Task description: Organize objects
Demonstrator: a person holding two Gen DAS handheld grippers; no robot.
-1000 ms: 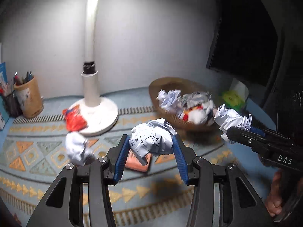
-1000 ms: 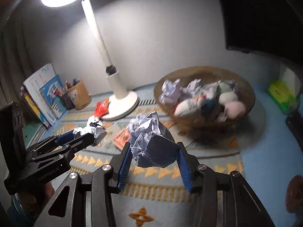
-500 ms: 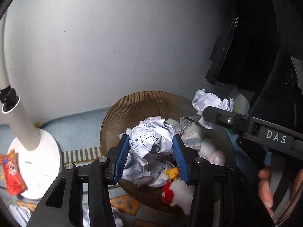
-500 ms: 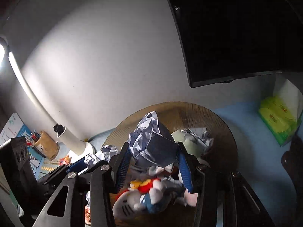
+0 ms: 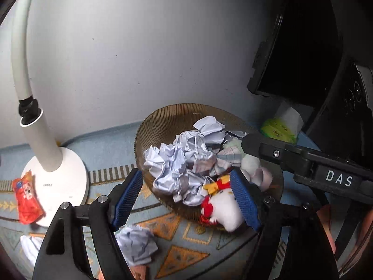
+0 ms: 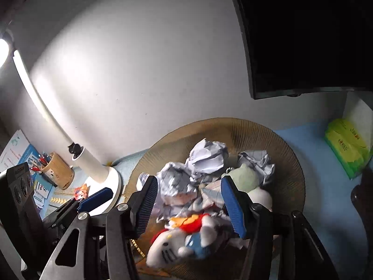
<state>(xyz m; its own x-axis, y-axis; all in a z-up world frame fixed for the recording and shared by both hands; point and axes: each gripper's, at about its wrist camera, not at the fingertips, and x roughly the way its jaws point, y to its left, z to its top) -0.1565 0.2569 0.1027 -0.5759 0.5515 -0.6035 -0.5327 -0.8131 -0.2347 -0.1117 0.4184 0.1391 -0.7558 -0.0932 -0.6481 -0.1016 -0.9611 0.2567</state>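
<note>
Both your left gripper (image 5: 186,200) and right gripper (image 6: 190,206) have just been opening, empty-jawed, over the woven basket (image 5: 163,121); the crumpled paper balls (image 5: 177,163) lie inside. Next, fetch the paper ball (image 5: 136,245) on the mat's near edge.

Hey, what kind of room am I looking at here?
Probably a home desk or study corner: a white desk lamp, a dark monitor against the wall, and a pen holder beside booklets. A woven basket holds crumpled paper and plush toys.
</note>
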